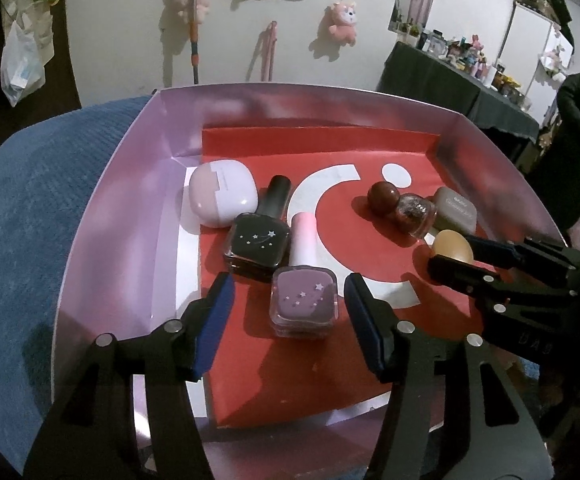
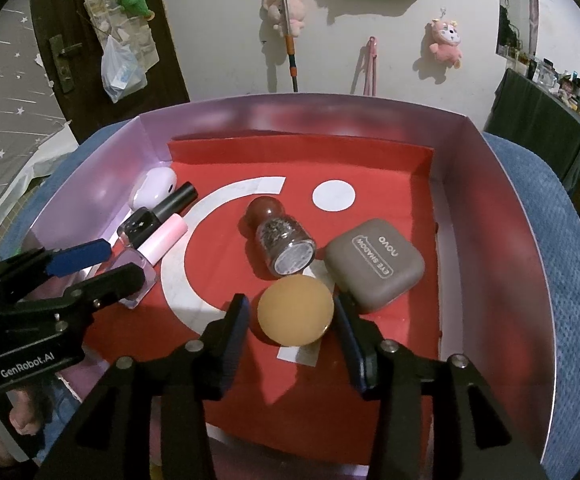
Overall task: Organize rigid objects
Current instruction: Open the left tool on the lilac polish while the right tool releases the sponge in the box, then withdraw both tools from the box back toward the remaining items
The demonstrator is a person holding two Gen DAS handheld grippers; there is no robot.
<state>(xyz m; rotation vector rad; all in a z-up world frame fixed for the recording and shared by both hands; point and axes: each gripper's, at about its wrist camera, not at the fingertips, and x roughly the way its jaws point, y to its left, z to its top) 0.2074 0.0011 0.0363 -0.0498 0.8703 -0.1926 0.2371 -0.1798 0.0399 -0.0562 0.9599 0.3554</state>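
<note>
A shallow pink box [image 1: 102, 216] [image 2: 489, 208] with a red liner holds small cosmetics. My left gripper [image 1: 290, 300] is open, its jaws either side of a mauve nail polish bottle [image 1: 303, 304] with a pink cap, not touching it. A black nail polish bottle [image 1: 258, 240] and a lilac case [image 1: 222, 198] lie behind. My right gripper [image 2: 290, 312] is open around a round tan compact [image 2: 295, 310] [image 1: 451, 246], pads close to its sides. A glitter bottle [image 2: 286, 244] with a brown ball cap and a grey eye-shadow case [image 2: 373, 266] lie just beyond.
The box sits on a blue textured cushion [image 1: 22, 208] [image 2: 561, 280]. Behind is a white wall with hanging plush toys [image 2: 445, 44]. A dark table with bottles [image 1: 457, 76] stands at the right, and a person [image 1: 577, 152] is beside it.
</note>
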